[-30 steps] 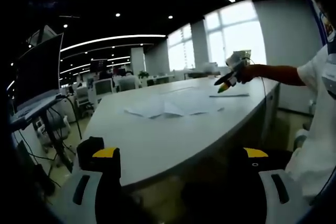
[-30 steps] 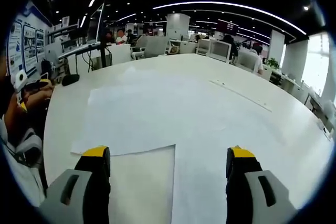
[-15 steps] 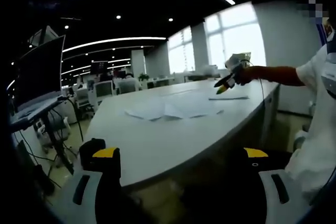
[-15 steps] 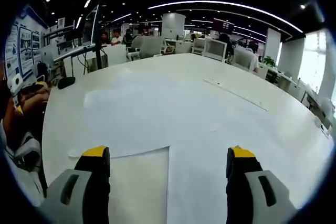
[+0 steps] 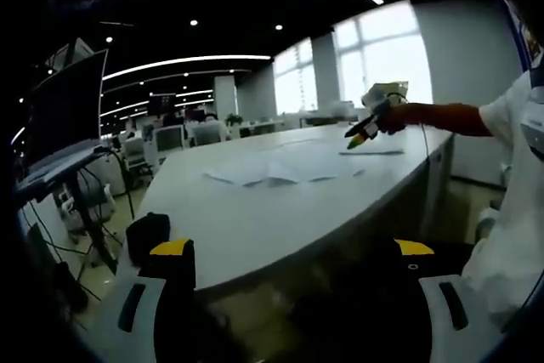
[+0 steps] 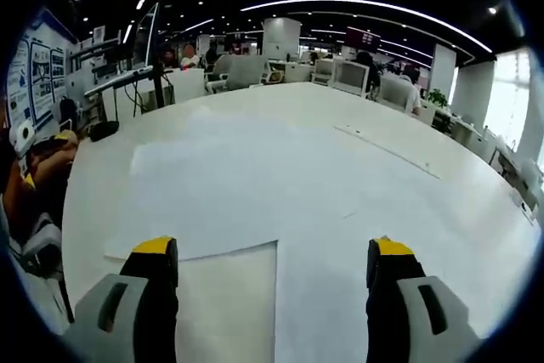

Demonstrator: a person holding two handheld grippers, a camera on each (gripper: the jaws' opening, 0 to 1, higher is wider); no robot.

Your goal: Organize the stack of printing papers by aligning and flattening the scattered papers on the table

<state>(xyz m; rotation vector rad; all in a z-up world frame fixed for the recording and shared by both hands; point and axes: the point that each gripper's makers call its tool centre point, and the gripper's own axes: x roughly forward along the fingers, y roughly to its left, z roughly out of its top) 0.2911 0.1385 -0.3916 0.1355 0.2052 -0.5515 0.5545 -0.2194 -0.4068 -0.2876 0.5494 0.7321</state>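
Observation:
Several white sheets of printing paper [image 5: 276,169] lie scattered and overlapping on the long white table [image 5: 255,227]. In the right gripper view the papers [image 6: 255,184] spread out just ahead of my right gripper [image 6: 272,265], which hovers open above them with nothing between its yellow-tipped fingers [image 6: 155,254]. My left gripper [image 5: 293,252] is open and held low, off the near edge of the table and far from the sheets. The right gripper [image 5: 367,125] also shows in the left gripper view, held by an outstretched arm [image 5: 442,116] over the far end of the table.
A monitor on a stand [image 5: 64,116] is left of the table. Office desks, chairs and seated people [image 6: 255,70] line the far side. Windows [image 5: 382,57] are behind. The person's white shirt [image 5: 518,210] is at the right. A thin strip [image 6: 387,152] lies on the table.
Both views shifted only slightly with the hands. The right gripper drifted a little over the papers. The sheets have not moved, and both grippers stay open.

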